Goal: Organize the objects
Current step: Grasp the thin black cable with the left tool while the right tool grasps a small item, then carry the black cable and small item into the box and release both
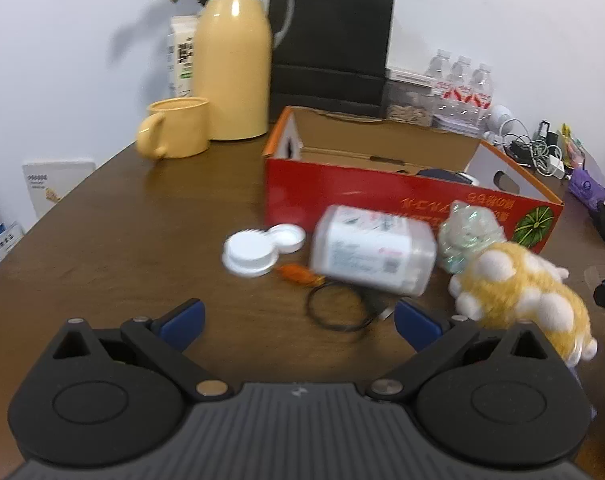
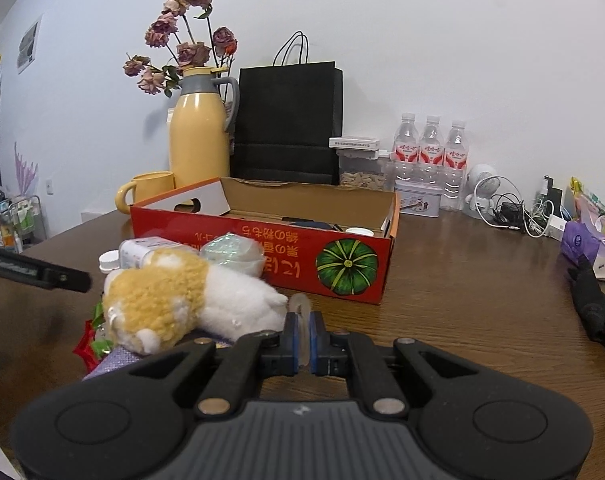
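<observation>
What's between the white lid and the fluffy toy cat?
In the left wrist view, a clear jar lying on its side and a shiny crumpled bag lie between the white lid and the toy cat.

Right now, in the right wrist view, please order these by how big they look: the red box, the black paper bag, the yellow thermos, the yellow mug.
1. red box, though it is nearest the camera
2. black paper bag
3. yellow thermos
4. yellow mug, partly hidden behind the box

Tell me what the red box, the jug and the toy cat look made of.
Red box: cardboard, printed glossy red outside; raw brown inside walls show.
Jug: probably painted metal or plastic, glossy yellow with sharp highlights; grey collar looks plastic.
Toy cat: plush fabric, fuzzy curly pile.
</observation>
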Demonstrator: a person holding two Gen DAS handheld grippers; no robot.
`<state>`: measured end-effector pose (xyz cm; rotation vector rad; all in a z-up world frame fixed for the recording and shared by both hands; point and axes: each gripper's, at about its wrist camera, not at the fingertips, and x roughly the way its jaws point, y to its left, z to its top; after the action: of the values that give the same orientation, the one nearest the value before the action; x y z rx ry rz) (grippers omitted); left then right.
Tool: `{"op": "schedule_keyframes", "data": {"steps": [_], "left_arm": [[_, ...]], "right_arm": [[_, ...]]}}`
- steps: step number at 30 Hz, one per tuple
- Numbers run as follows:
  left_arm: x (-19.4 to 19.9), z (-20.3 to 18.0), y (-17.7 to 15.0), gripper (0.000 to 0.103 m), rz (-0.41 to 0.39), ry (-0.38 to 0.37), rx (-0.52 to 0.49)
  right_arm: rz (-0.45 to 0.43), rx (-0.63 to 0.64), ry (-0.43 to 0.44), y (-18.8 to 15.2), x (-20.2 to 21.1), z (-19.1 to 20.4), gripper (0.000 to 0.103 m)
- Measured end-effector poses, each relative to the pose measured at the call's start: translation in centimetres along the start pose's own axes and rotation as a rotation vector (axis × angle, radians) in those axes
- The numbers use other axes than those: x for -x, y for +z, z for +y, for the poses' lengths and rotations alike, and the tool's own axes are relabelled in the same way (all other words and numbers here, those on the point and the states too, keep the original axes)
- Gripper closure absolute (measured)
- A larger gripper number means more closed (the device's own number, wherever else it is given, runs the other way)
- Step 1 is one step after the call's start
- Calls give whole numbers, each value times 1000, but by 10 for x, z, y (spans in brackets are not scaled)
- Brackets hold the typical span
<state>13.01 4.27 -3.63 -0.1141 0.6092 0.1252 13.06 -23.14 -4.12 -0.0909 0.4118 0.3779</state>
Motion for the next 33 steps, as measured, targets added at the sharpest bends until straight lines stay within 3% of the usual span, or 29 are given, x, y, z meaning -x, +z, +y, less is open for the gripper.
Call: {"op": "schedule_keyframes", "data": {"steps": [3,5,8,10,14,24,33], "left_arm": [[-10,-16,3,11,2,-22,-37],[-17,-25,3,34,9,-30,-65],[-28,-35,2,59,44,-48,-91],[-34,-38,1,65,64,-52,-95],[-35,-40,-1,89,60,-67,-104],[-15,-38,-7,95,13,-75,-110],[33,-28,-5,95,-105,-90,-106]], "right_arm": [[-3,0,1,1,-1,-1,98],[-6,-3,-2,1,-1,-3,98],[-9,-11,-4,2,-3,-7,98],[-10,-15,-3,2,-3,-8,98],[-7,-22,3,-1,-5,-10,98],[-9,-28,10,-3,-3,-10,98],[-27,-21,9,2,2,-8,98]]}}
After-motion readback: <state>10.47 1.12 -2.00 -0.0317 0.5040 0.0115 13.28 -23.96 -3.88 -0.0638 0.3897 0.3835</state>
